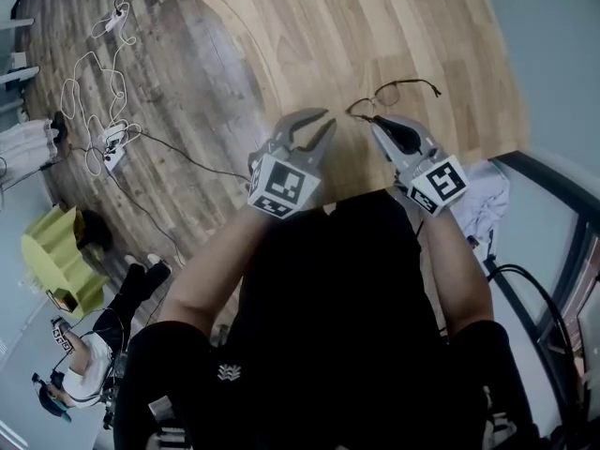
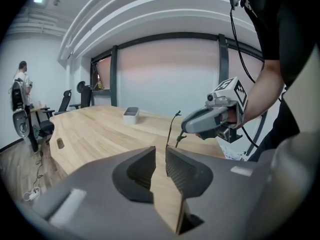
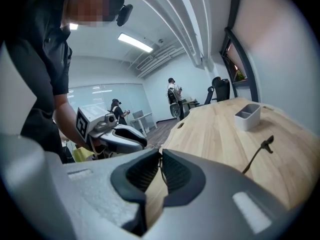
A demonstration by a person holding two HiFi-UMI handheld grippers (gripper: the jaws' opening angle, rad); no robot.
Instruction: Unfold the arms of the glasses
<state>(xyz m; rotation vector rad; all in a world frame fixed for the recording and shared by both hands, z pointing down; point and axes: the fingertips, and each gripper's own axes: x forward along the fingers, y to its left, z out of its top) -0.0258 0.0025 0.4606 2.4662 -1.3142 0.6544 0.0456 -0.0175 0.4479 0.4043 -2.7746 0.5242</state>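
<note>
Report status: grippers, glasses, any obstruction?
Left gripper open, empty, short of the glasses. Right gripper shut on glasses, held over table; one arm sticks out. Small tray far back, not in the way.

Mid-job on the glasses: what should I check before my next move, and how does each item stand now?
1. Right claw gripping the glasses: ok, shut on the thin frame.
2. Left claw free to take hold: ok, jaws apart, pads pressing on nothing.
3. One arm unfolded: ok, a temple sticks out over the table.
4. Second arm unfolded: cannot tell.
5. White tray out of the way: ok, well beyond the glasses.
</note>
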